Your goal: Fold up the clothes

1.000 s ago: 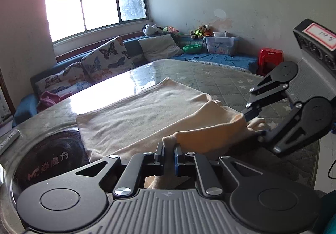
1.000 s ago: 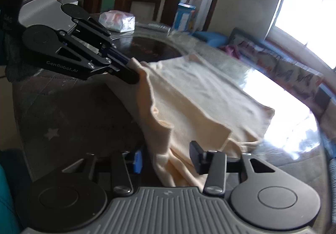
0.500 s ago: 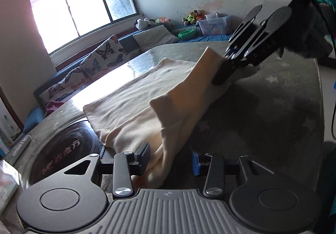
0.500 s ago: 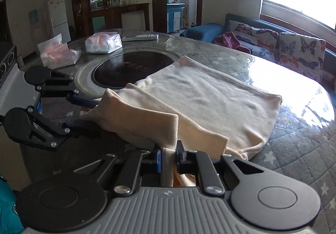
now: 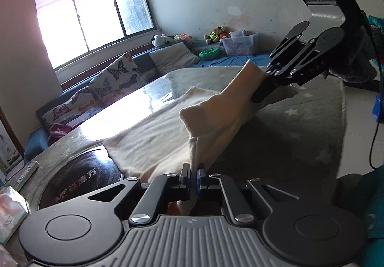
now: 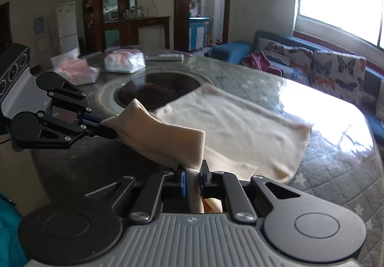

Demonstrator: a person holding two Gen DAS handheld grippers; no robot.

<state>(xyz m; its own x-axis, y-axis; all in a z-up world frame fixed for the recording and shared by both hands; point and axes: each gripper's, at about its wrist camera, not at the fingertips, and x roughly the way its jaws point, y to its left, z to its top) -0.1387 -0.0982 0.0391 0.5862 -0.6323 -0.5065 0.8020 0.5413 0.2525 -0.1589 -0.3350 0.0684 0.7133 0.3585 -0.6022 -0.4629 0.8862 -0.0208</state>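
Observation:
A cream garment lies partly folded on the round quilted table; it also shows in the right wrist view. My left gripper is shut on the garment's near edge. My right gripper is shut on the same edge further along, and it appears in the left wrist view gripping the cloth. The held edge is lifted off the table and stretched between the two grippers. My left gripper also shows in the right wrist view.
A black round hotplate sits in the table's centre beside the garment. Tissue packs and a remote lie at the table's far side. A sofa with butterfly cushions runs along the window wall.
Half a second ago my left gripper was open around the cloth; now it is shut on it. Both grippers have raised the edge and drawn it taut between them.

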